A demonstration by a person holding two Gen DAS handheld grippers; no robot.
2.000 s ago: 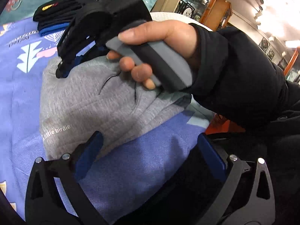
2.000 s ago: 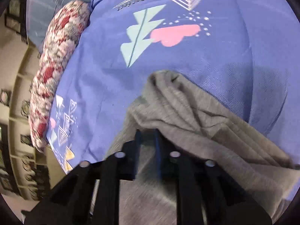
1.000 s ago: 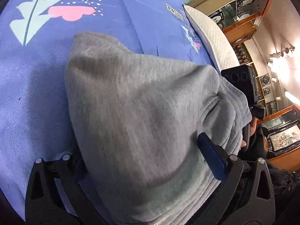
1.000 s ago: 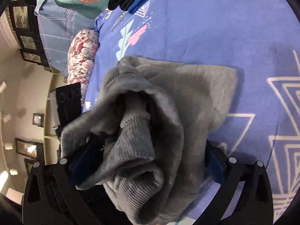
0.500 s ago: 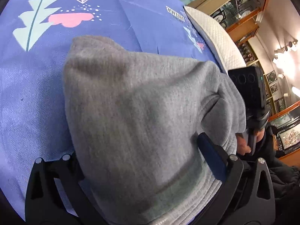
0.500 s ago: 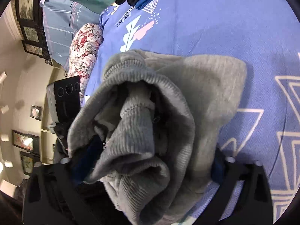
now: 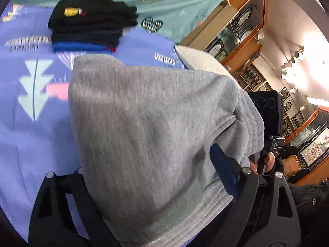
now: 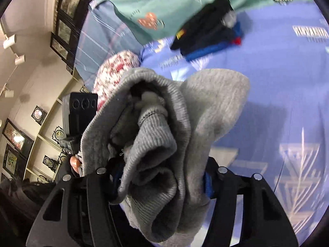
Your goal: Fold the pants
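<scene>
The grey pants [image 7: 148, 135], already bundled into a thick folded wad, fill the centre of both views, raised above the blue bed sheet [image 7: 26, 144] that shows at the left of the left view and at the right of the right view. The left claw [image 7: 152, 183] straddles the wad near the bottom of its frame; its jaws have just been closing a little and stand wide, the blue pad at lower right against the cloth, so I judge it pinches the pants across their full thickness. The right claw [image 8: 162, 177] sits at the bottom centre of its view, its jaws also just closing, pressing on the ribbed waistband end of the pants [image 8: 156, 148], which bulges up between them. At the far right of the left view a hand [image 7: 265, 162] grips the other tool. A stack [image 7: 90, 24] of dark folded clothes lies at the upper left of the left view, on the sheet's far edge. The folding itself looks done; the step in hand seems to be carrying the bundle. The next move likely calls for both claws travelling together toward that stack, keeping the folds from slipping, then setting the bundle down flat before letting go.
</scene>
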